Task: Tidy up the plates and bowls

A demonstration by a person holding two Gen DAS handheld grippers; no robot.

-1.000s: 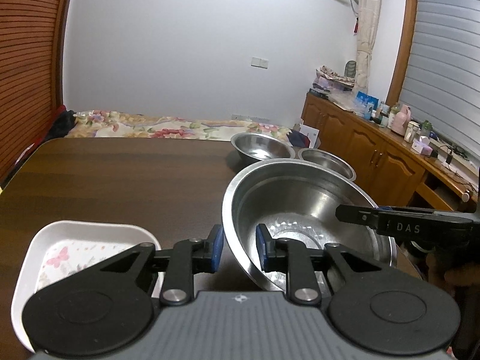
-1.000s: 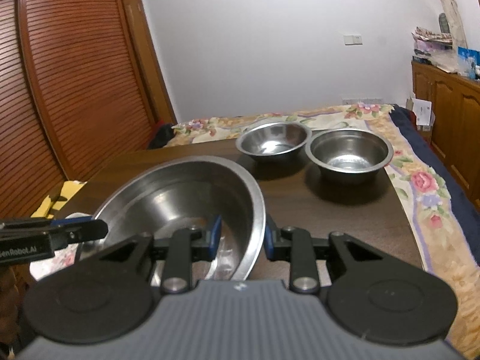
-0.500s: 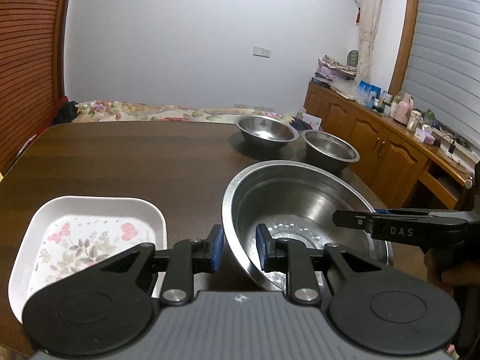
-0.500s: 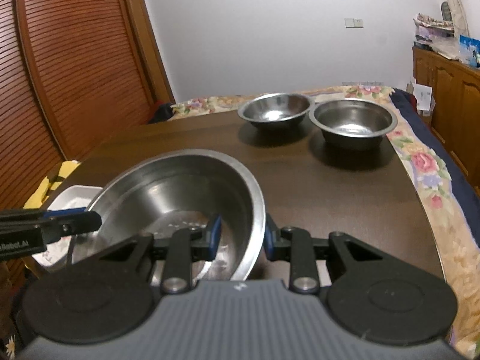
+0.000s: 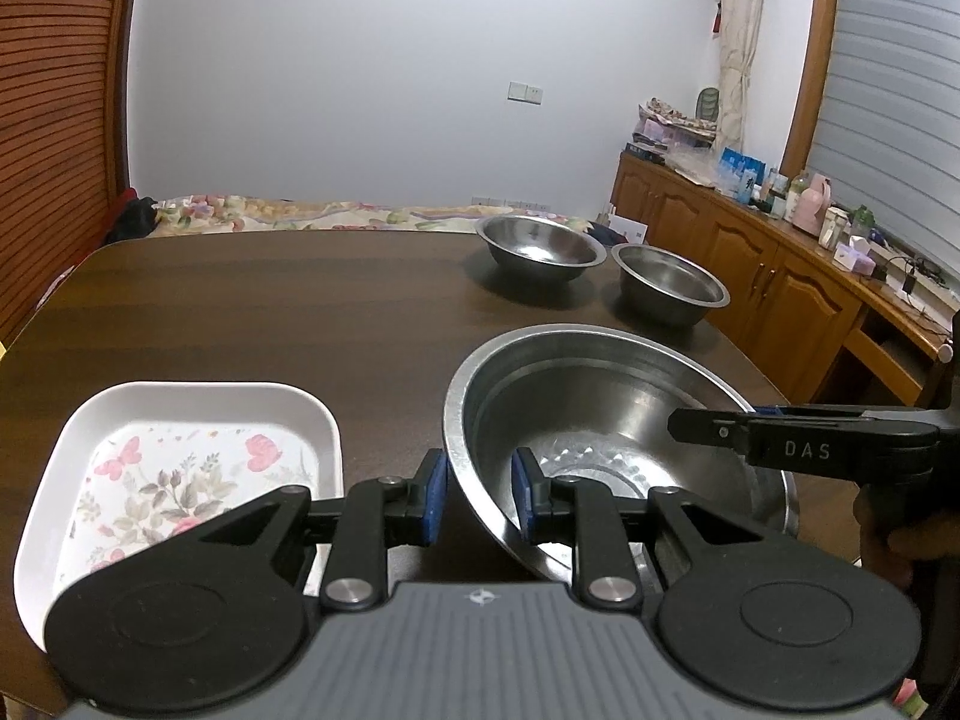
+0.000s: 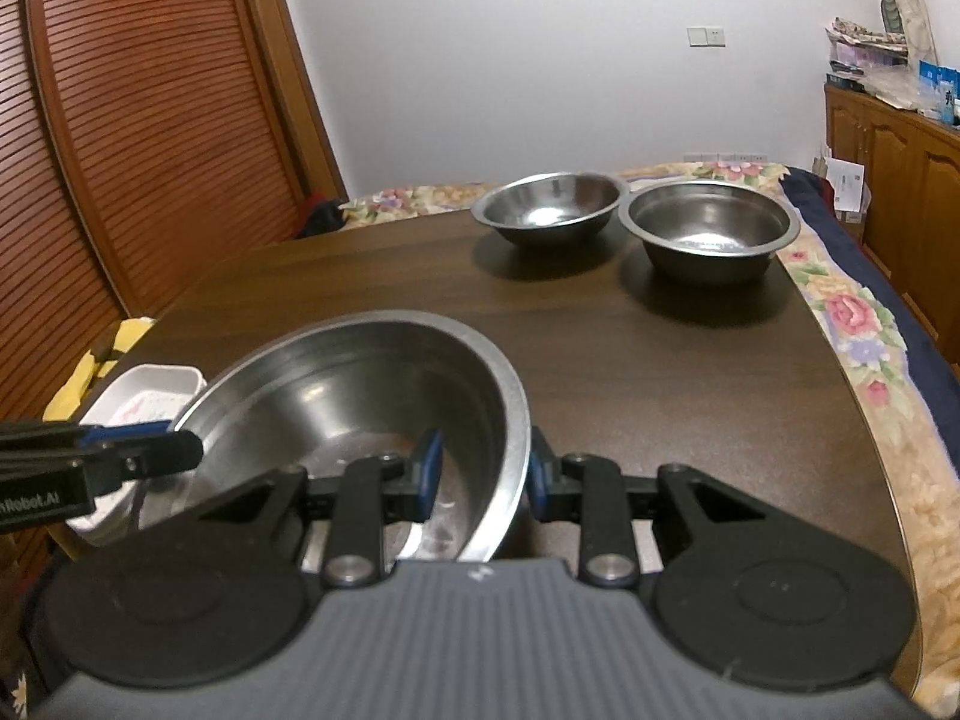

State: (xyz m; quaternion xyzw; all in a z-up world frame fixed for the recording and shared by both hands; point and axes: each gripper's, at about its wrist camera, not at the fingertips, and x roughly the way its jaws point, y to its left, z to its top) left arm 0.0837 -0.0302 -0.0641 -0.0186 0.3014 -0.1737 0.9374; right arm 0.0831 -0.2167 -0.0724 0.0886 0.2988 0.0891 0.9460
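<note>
The large round stainless-steel bowl [image 5: 606,444] sits at the near edge of the dark wooden table [image 5: 270,312], mouth upward. The left gripper [image 5: 478,495] clamps its left rim; the right gripper [image 6: 483,474], lettered "DAS", clamps its right rim. The white square floral plate [image 5: 180,468] lies left; two smaller steel bowls [image 6: 549,207] stand far right.

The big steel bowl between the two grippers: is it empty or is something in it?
Empty. The big bowl shows only bare shiny metal in both views; each gripper's fingers clamp its rim.
</note>
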